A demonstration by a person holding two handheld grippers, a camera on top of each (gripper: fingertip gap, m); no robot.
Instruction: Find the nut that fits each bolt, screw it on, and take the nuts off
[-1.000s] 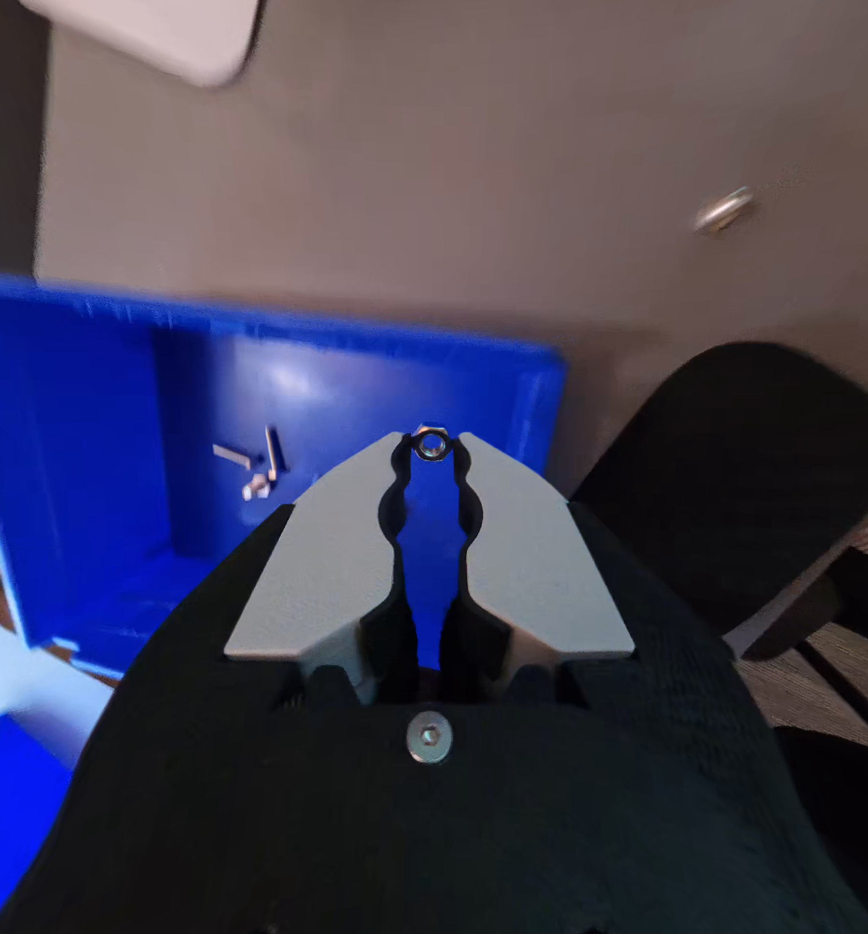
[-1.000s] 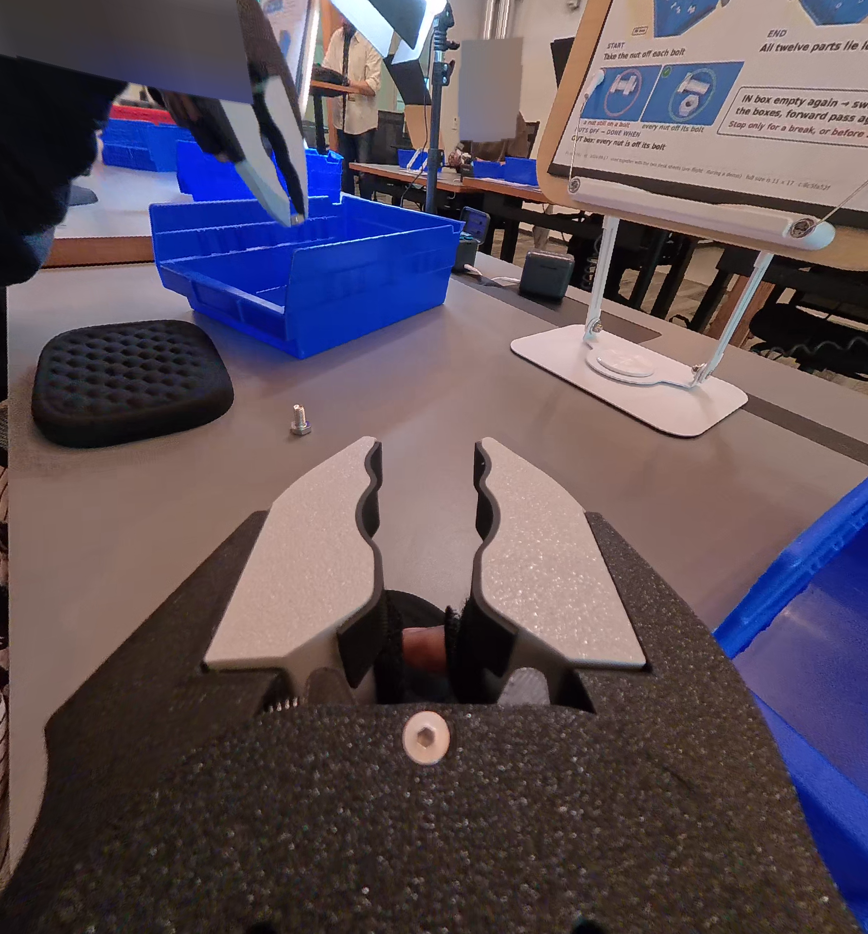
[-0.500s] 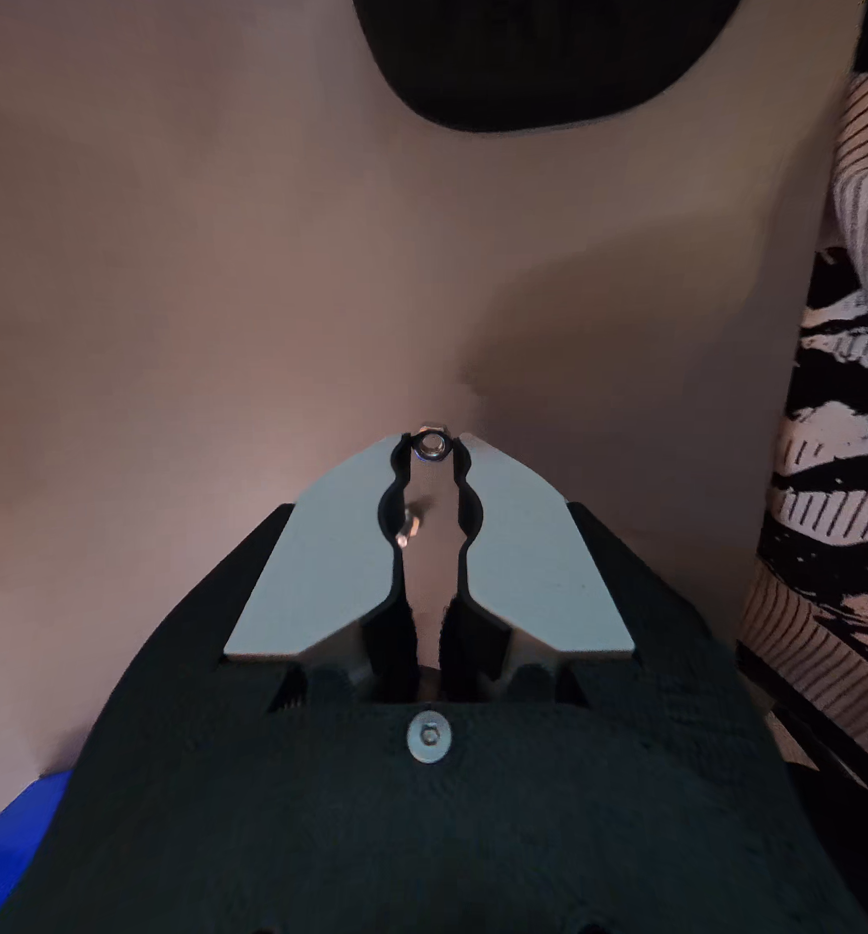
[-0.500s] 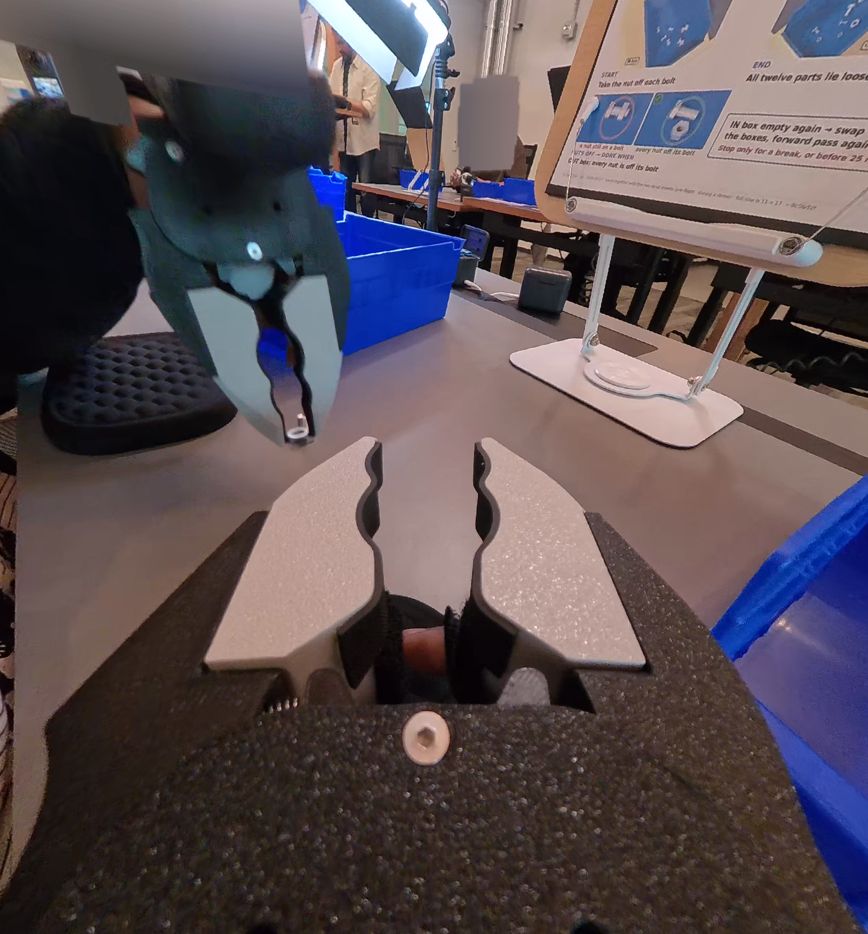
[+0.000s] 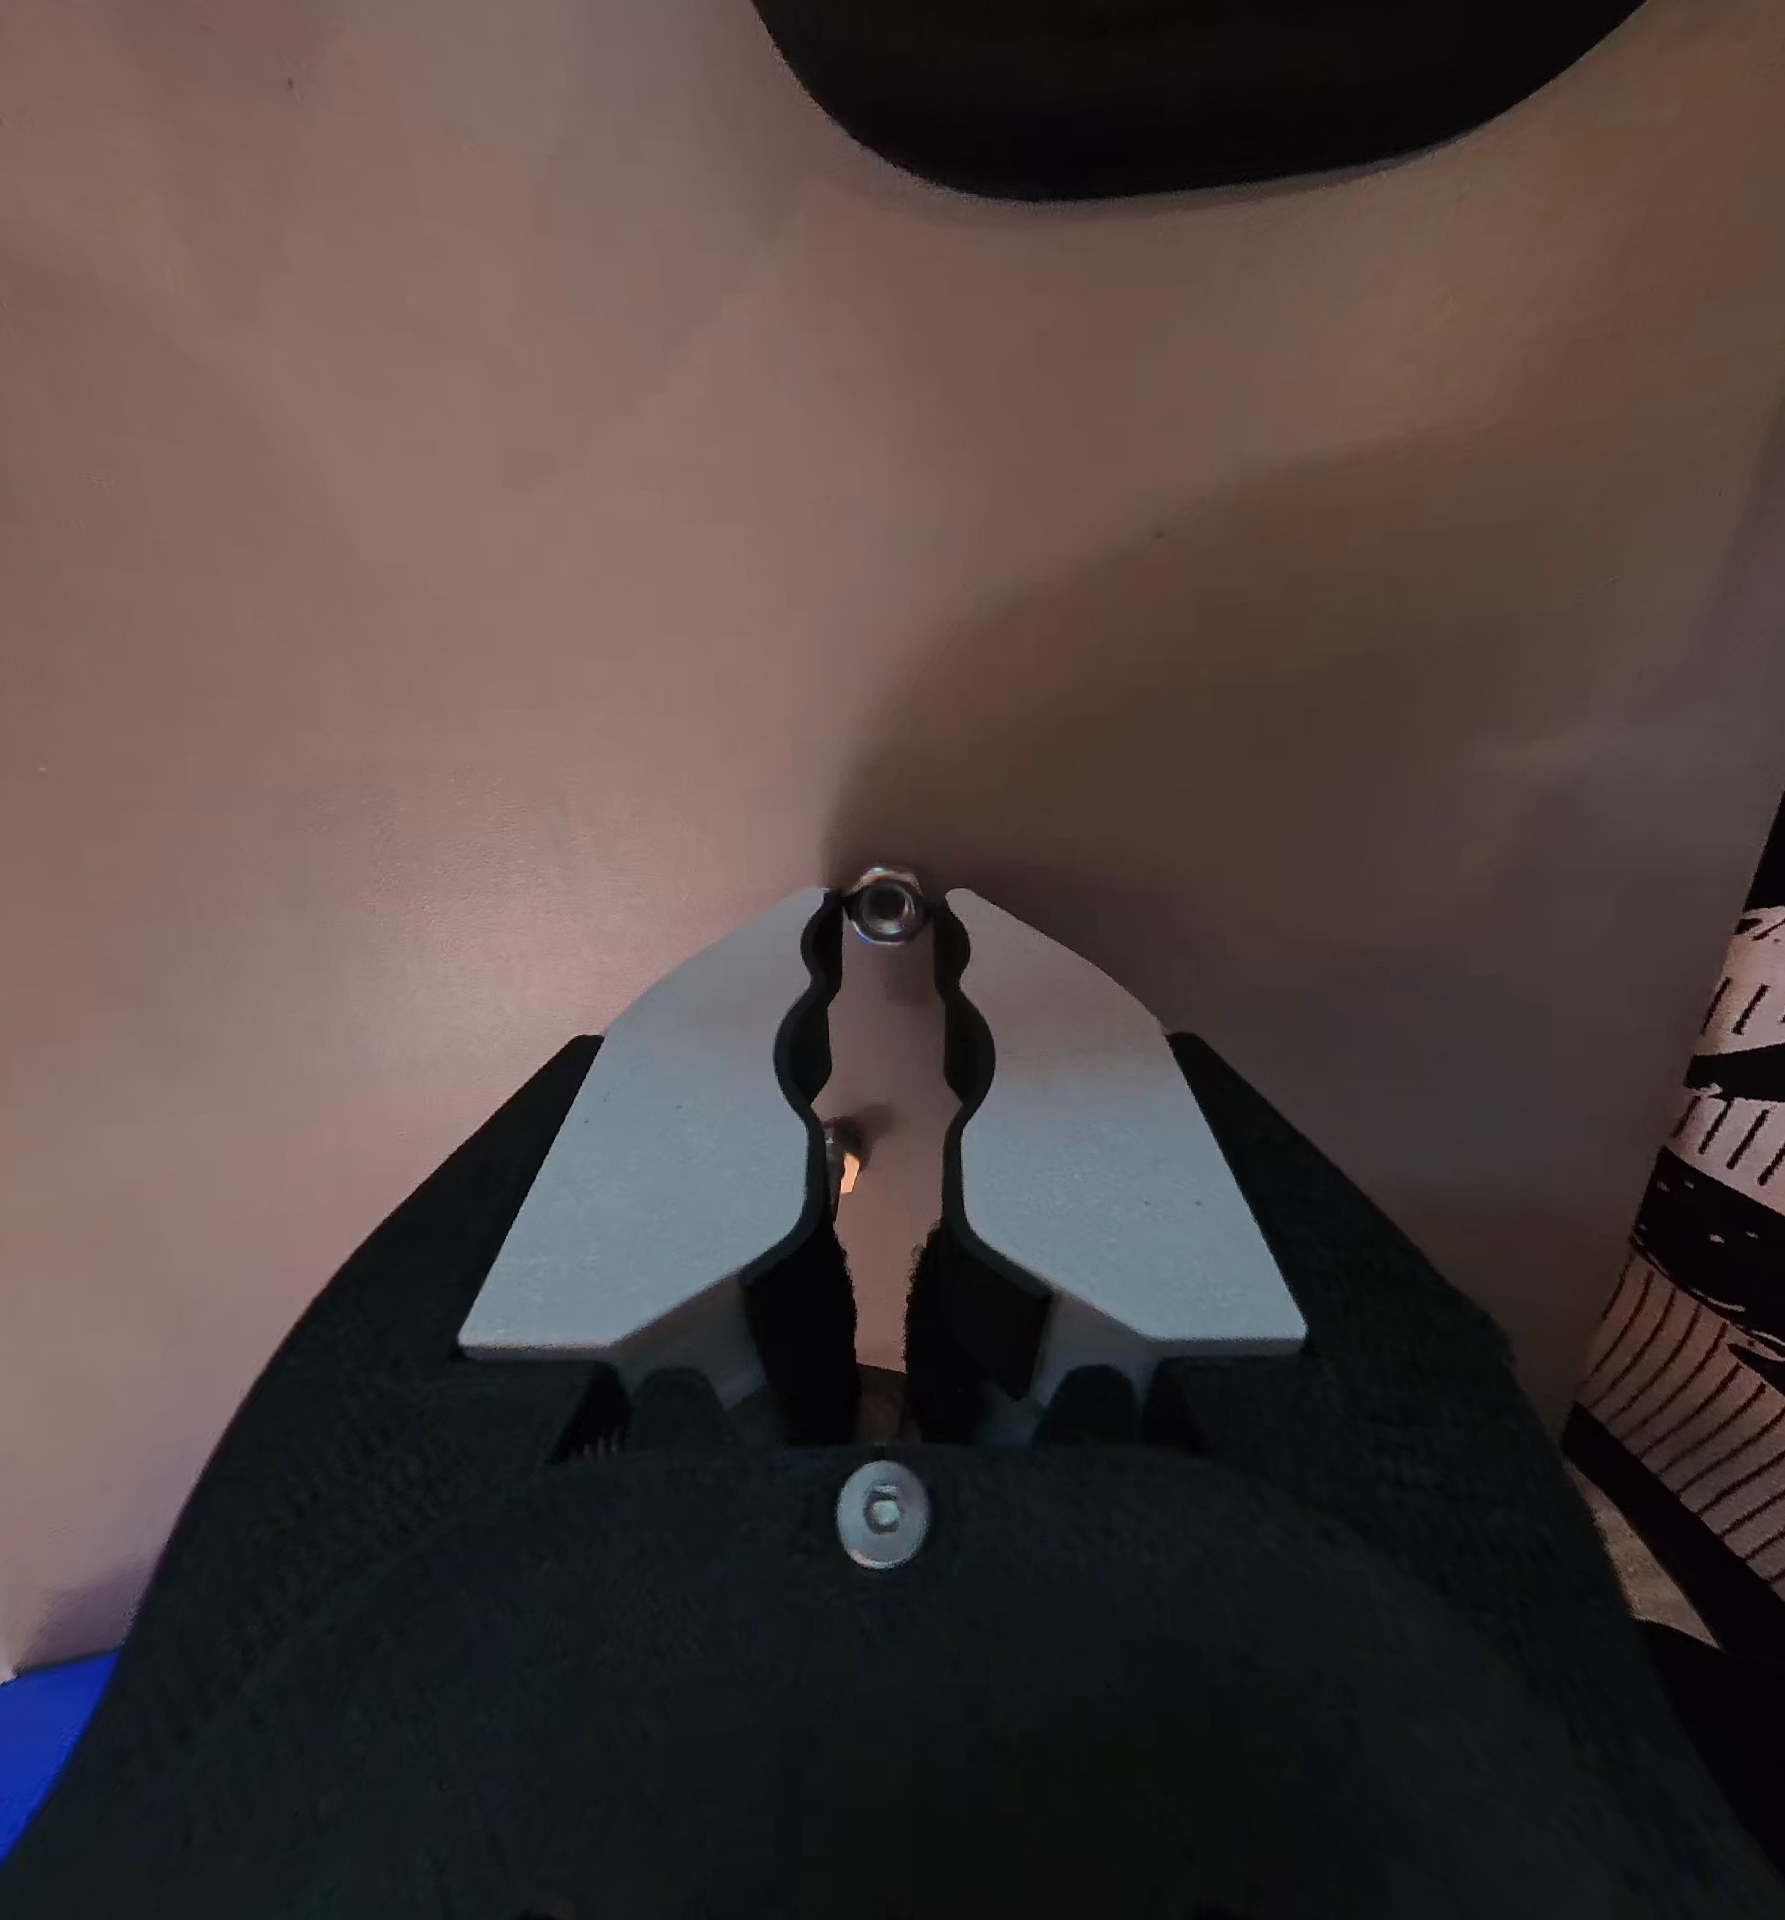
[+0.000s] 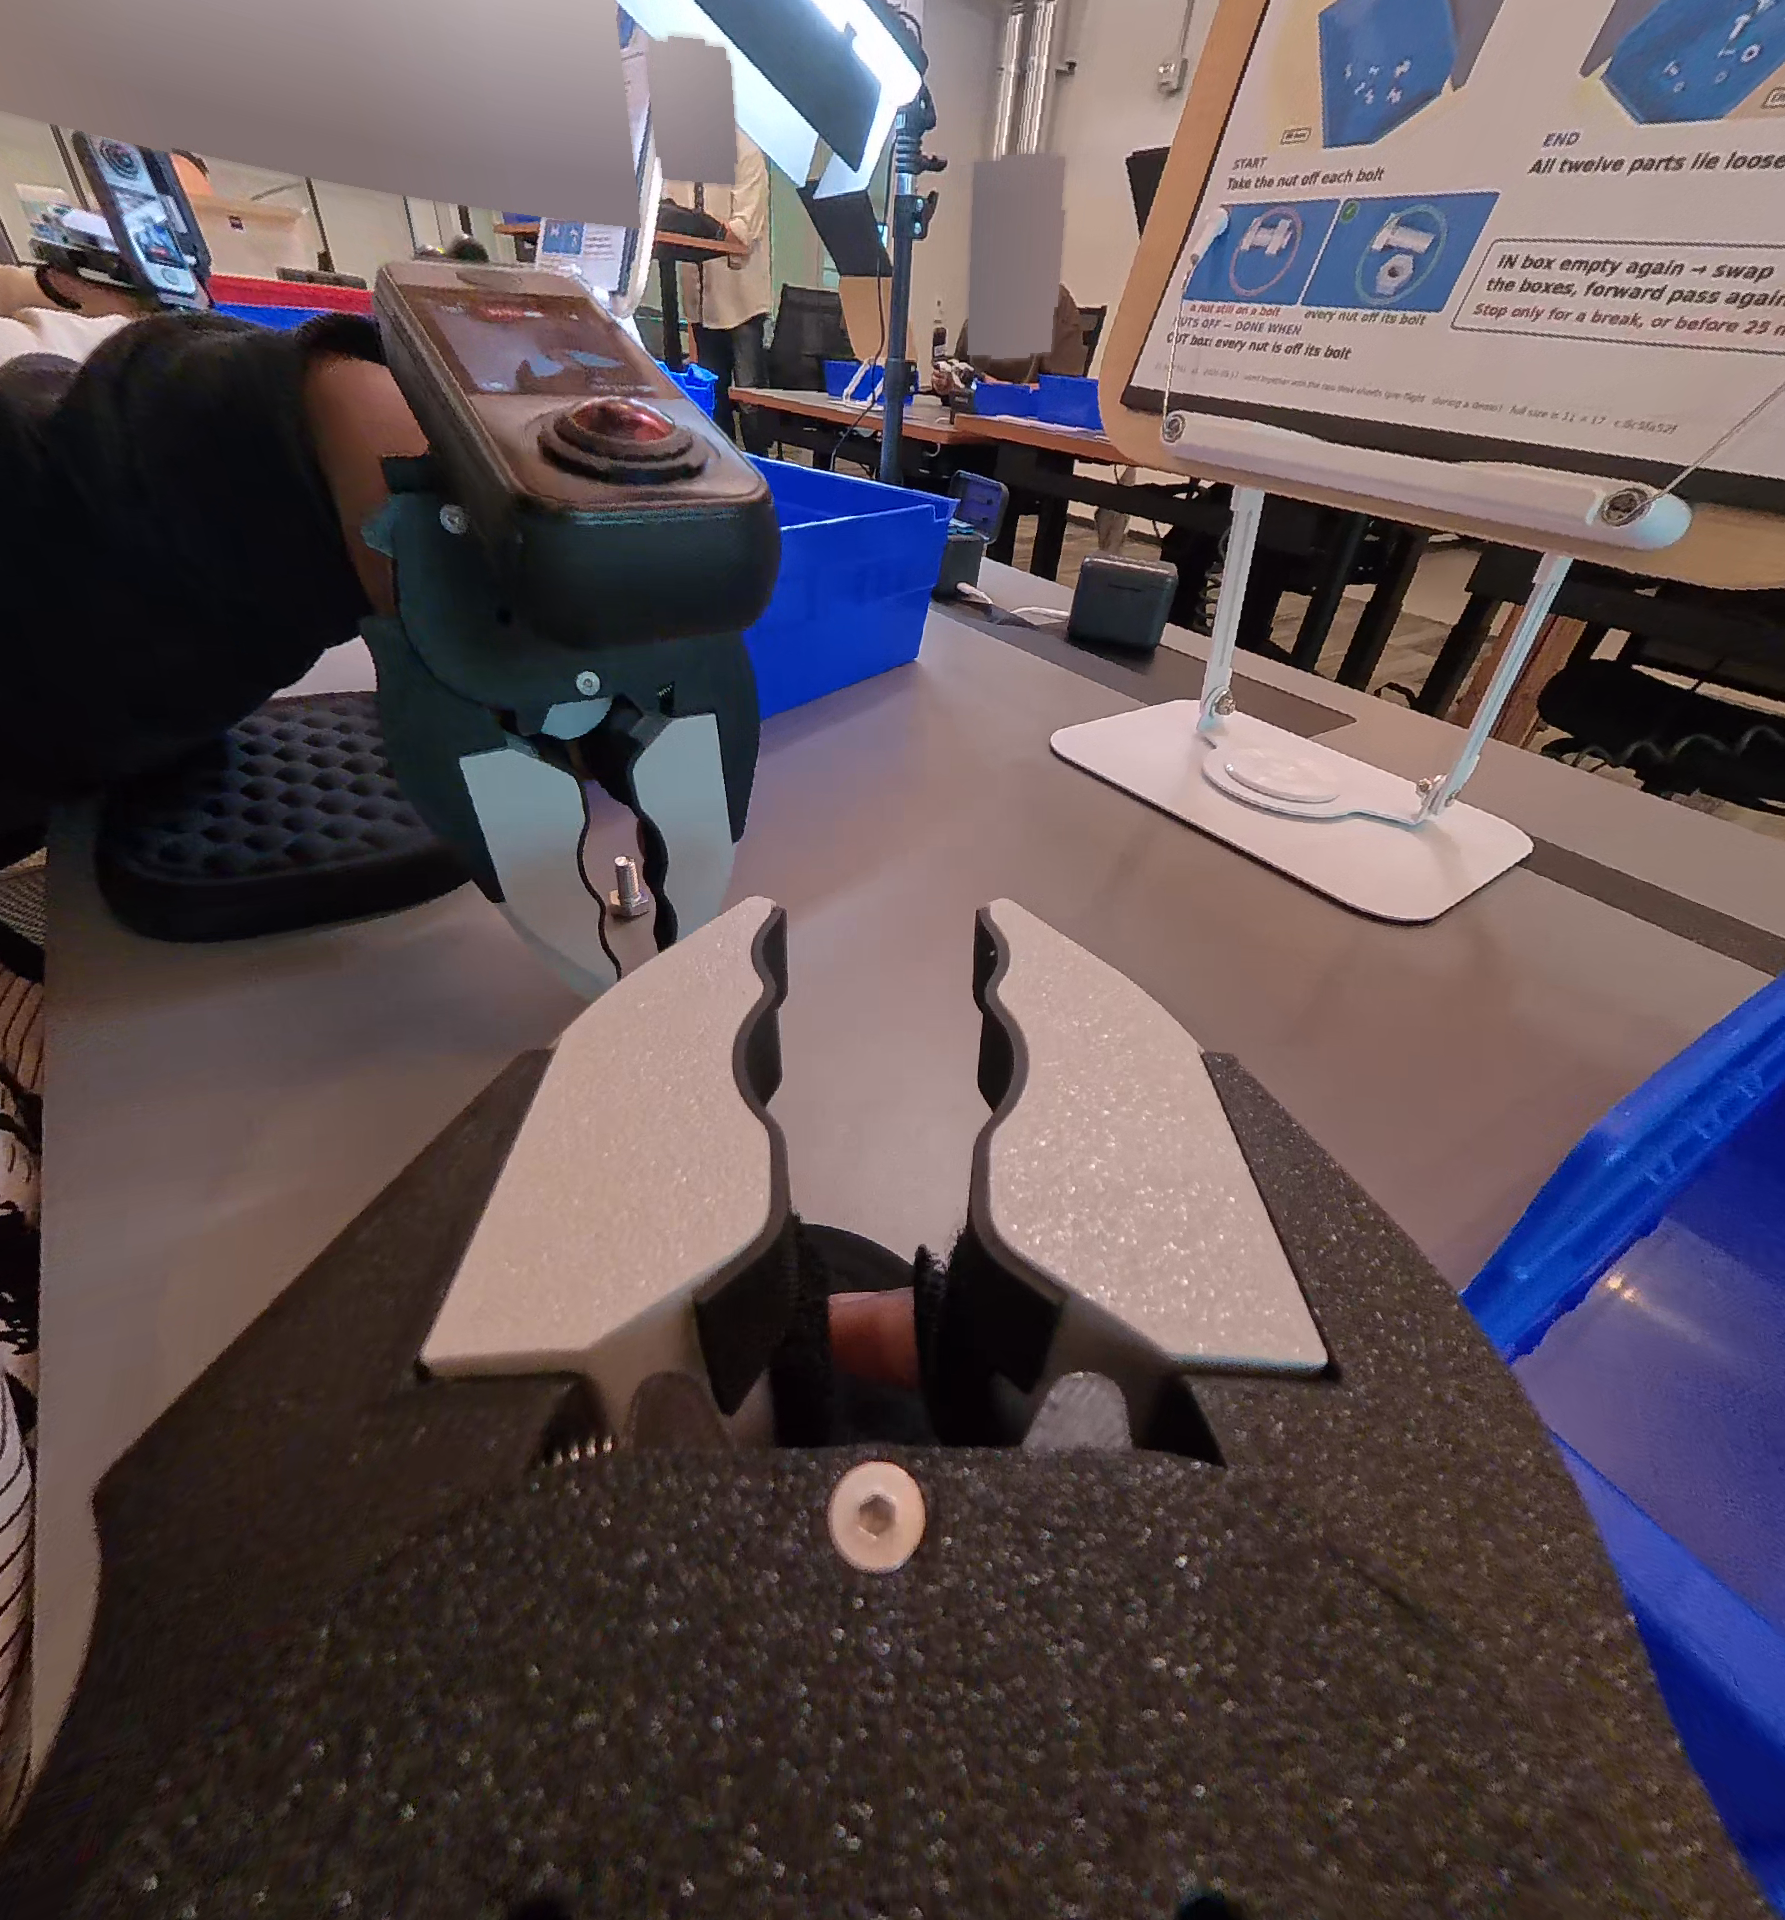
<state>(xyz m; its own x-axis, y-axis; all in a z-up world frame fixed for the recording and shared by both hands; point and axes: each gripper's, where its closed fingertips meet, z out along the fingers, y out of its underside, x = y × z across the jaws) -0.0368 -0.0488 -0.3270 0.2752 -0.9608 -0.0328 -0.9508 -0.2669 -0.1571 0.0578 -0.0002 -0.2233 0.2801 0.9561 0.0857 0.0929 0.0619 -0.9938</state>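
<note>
My left gripper [image 5: 888,900] is shut on a small silver nut [image 5: 890,918] held at its very tips, pointing down at the grey table [image 5: 452,623]. A small silver bolt [image 5: 846,1148] shows through the gap between its fingers. In the right wrist view the bolt [image 6: 626,889] stands upright on its head on the table, just behind the lowered left gripper [image 6: 605,971]. The nut is hidden there. My right gripper [image 6: 877,935] is open and empty, low over the table, a little in front of the bolt.
A black dimpled pad [image 6: 264,821] lies at the left, also in the left wrist view [image 5: 1179,94]. One blue bin [image 6: 846,592] stands behind, another blue bin [image 6: 1698,1195] at the right. An instruction board on a white stand [image 6: 1293,810] is at the far right. Striped clothing [image 5: 1750,1039] borders the table edge.
My left gripper carried the nut from above the far blue bin down to the table beside the bolt, and has sunk lower. My right gripper has stayed open and still.
</note>
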